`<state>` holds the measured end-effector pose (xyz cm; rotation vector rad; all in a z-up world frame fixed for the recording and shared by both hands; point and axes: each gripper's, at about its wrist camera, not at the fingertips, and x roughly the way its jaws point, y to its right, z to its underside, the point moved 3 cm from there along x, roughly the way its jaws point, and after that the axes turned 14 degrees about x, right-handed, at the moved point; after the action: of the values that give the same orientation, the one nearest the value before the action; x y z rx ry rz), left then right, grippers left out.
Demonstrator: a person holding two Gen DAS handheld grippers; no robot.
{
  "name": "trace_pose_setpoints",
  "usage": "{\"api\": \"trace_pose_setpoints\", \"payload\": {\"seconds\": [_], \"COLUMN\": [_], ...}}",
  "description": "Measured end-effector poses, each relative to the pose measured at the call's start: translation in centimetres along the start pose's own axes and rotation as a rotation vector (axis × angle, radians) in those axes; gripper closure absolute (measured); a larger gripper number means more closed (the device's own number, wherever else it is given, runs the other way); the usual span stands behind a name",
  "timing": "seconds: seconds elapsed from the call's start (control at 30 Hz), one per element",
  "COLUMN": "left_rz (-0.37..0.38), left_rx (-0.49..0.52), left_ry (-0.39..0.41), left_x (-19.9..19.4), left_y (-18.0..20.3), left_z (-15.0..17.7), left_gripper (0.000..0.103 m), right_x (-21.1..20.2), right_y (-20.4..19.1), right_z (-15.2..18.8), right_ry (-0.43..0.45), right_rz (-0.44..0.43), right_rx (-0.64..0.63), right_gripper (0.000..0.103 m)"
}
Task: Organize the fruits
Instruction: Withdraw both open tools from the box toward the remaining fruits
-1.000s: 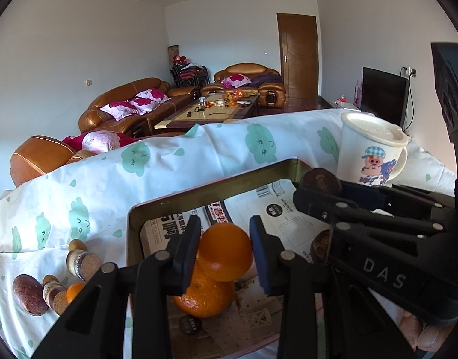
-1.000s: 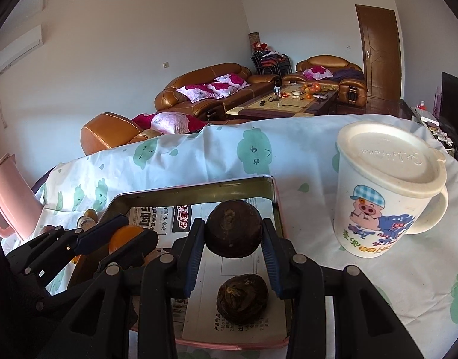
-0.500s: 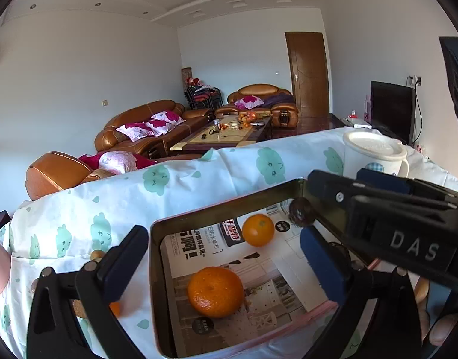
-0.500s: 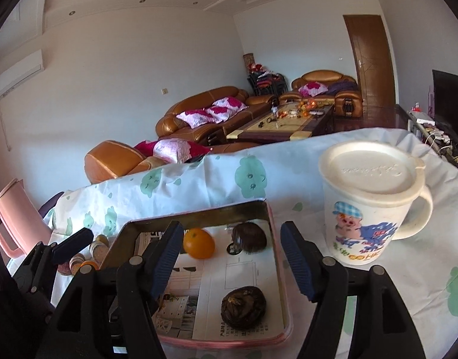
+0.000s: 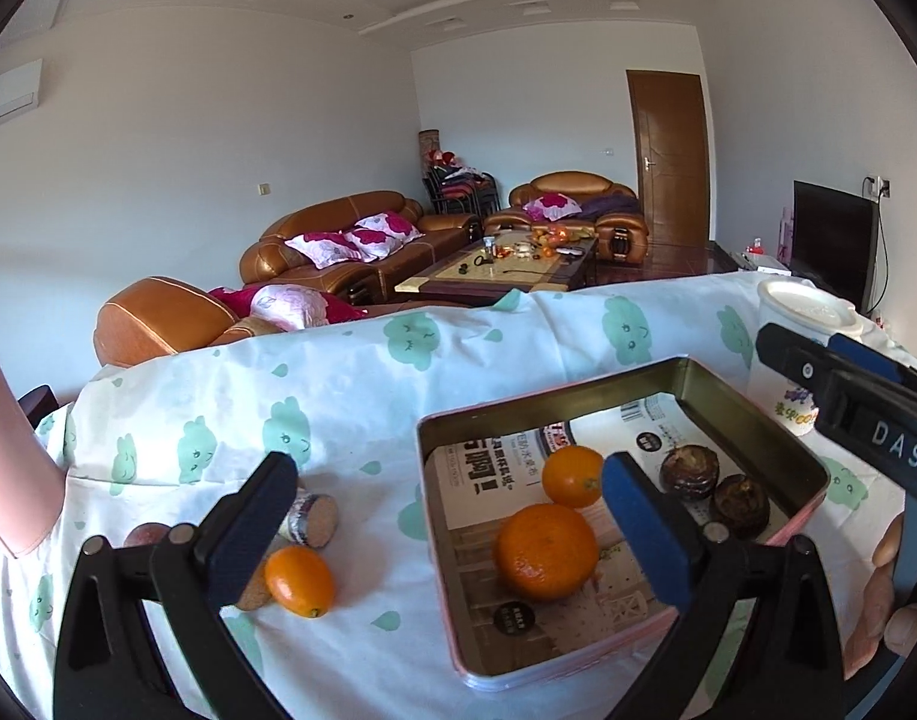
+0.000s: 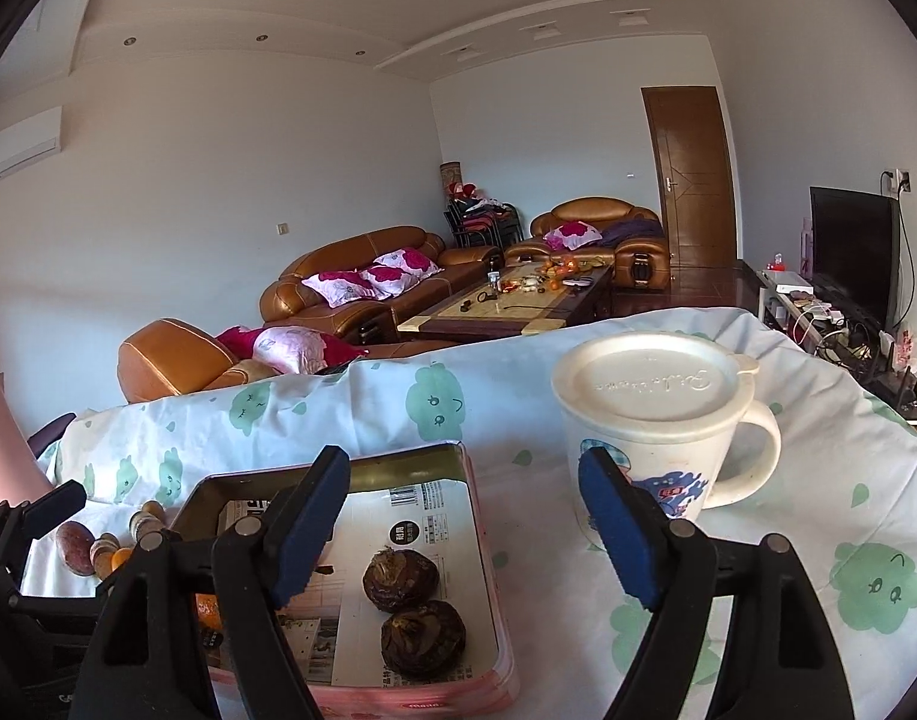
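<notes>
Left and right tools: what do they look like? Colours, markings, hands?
Both match: the left tool and right tool have black angular frames with silver rivets and two fingers faced with blue pads. White "DAS" lettering marks the right tool's side. Bare fingertips show beside it; no cables or sleeves visible.

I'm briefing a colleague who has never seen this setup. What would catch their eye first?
Probably the metal tin on the cloud-print cloth, holding two oranges on its left and two dark brown fruits on its right. Next, the lidded cartoon mug standing right of the tin, and a small orange lying loose on the cloth to its left.
</notes>
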<state>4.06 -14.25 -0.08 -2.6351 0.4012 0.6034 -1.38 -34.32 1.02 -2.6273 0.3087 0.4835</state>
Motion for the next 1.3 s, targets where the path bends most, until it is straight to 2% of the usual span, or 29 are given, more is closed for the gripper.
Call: {"api": "trace_pose_setpoints", "payload": {"seconds": [0.2,0.77,0.87,1.0,1.3], "left_rz": [-0.044,-0.084,-0.081,-0.078,-0.11], "left_rx": [0.004,-0.035,-0.047,-0.067,-0.067], "left_ry": [-0.013,-0.057,-0.063,-0.071,-0.081], "left_x": [-0.5,-1.4,-1.6,-1.7,-2.1], "left_y": [-1.2,-6.0,-7.0,-8.3,-11.0], "left_z": [1.2,4.2,4.7,5.5,6.8], "left_gripper": [0.0,0.0,0.0,0.0,0.0], "right_x": [-0.6,-3.9,-4.4,-4.8,-5.7], "right_y": [0.3,-0.8,-1.5,-2.8,-8.7], "right_z": [0.2,2.1,2.5,3.6,6.6], "right_ry": [0.015,0.042,0.051,0.017,-0.018], "right_rz": [0.024,0.068,0.08,0.056,-0.019], "right_rx": [0.022,0.045,0.038,0.046,-0.053], "right_gripper": [0.023,0.023,0.023,0.023,0.023]}}
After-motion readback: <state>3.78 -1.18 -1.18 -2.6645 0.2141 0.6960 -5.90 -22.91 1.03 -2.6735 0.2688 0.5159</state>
